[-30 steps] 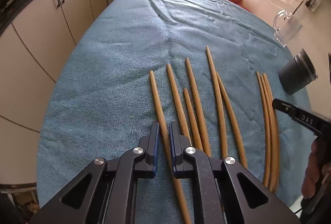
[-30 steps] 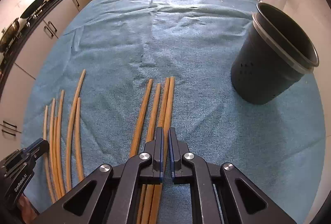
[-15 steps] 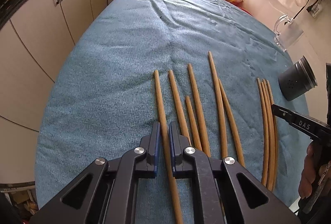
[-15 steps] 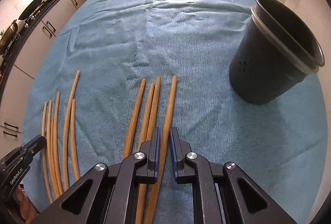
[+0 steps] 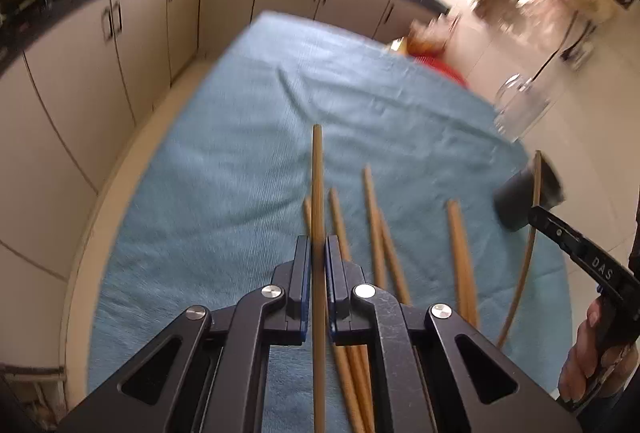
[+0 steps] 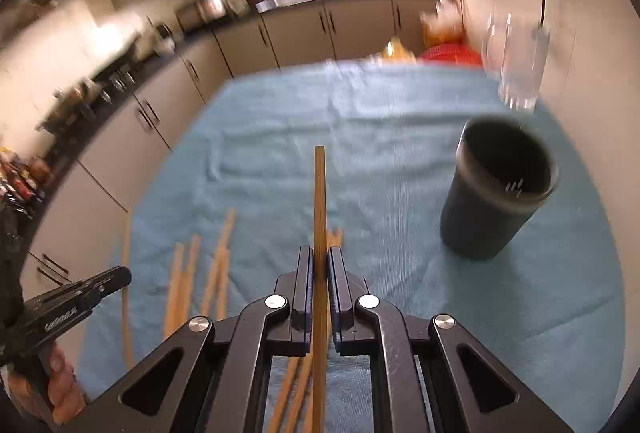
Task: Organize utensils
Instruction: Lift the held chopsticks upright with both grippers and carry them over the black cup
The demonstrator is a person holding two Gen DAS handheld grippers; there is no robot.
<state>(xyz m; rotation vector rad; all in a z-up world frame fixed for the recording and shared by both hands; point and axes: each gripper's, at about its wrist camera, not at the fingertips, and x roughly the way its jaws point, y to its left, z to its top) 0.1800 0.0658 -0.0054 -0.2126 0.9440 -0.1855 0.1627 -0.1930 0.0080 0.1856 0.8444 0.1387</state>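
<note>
Two hand-held grippers each pinch one chopstick, lifted off the bench: left hand-held gripper (image 5: 318,257), right hand-held gripper (image 6: 320,267). Tip the right chopstick (image 6: 319,201) down before lowering into the dark cup (image 6: 500,189), standing right on the blue cloth (image 6: 360,137); loose chopsticks (image 5: 376,217) remain.

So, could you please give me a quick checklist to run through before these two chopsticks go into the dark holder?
1. Left gripper shut on its chopstick: ok.
2. Right gripper shut on its chopstick: ok.
3. Dark holder upright on the blue cloth, mouth open: ok.
4. Holder free of contents: cannot tell, interior is dark and blurred.
5. Held chopsticks clear of the loose chopsticks on the cloth: ok.
6. Clear jug near the holder, out of the path: cannot tell.
</note>
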